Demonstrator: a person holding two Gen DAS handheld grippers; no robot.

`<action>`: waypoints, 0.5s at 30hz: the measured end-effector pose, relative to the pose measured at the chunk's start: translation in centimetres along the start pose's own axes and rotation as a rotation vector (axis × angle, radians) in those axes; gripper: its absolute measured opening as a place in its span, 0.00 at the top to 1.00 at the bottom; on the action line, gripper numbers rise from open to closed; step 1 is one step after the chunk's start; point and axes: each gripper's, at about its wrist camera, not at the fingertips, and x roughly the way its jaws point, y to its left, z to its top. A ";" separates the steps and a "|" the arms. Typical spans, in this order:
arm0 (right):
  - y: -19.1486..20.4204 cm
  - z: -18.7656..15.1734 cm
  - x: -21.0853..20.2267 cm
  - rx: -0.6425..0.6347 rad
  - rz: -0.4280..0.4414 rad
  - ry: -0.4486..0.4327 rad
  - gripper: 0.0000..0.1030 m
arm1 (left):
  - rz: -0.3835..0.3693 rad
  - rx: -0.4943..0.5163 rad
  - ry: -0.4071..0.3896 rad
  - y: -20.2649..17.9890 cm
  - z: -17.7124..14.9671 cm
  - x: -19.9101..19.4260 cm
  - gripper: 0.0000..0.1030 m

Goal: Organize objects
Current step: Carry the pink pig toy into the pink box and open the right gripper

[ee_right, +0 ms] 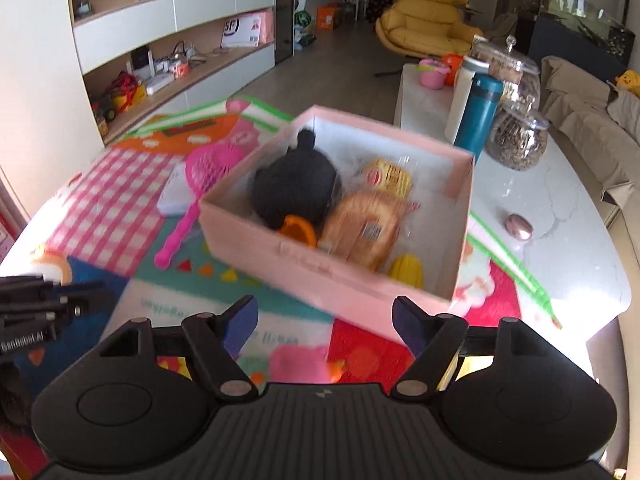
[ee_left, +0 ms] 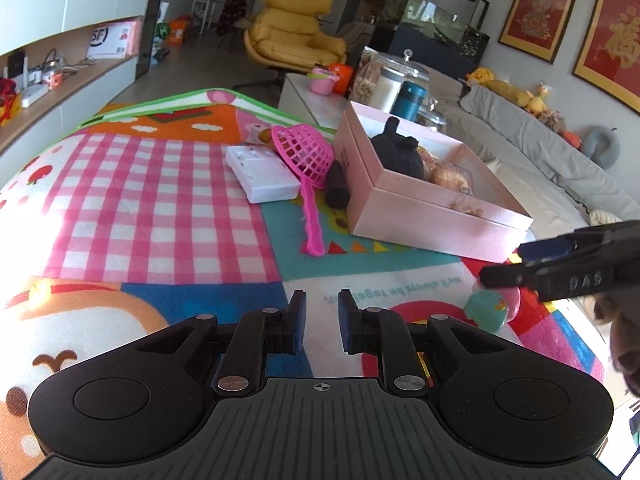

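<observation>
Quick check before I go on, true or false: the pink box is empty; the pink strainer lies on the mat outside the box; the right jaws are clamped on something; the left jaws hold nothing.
1. The pink box is empty. False: a black plush and packaged items lie inside.
2. The pink strainer lies on the mat outside the box. True.
3. The right gripper is clamped on something. False: its jaws stand apart, nothing between them.
4. The left gripper holds nothing. True.

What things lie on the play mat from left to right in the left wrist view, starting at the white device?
White device → pink net scoop → dark roll → pink box → teal and pink toy under the right gripper.
</observation>
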 end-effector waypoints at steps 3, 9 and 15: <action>1.3 -1.5 1.8 -0.019 0.018 0.047 0.19 | 0.012 0.025 -0.004 -0.6 -0.1 -0.3 0.82; 2.3 -2.1 1.8 -0.038 0.011 0.032 0.31 | 0.014 0.016 0.008 -0.5 -0.3 -0.6 0.82; 0.9 1.6 -3.2 -0.030 0.019 -0.146 0.34 | 0.002 -0.005 0.036 -0.5 -0.7 0.1 0.82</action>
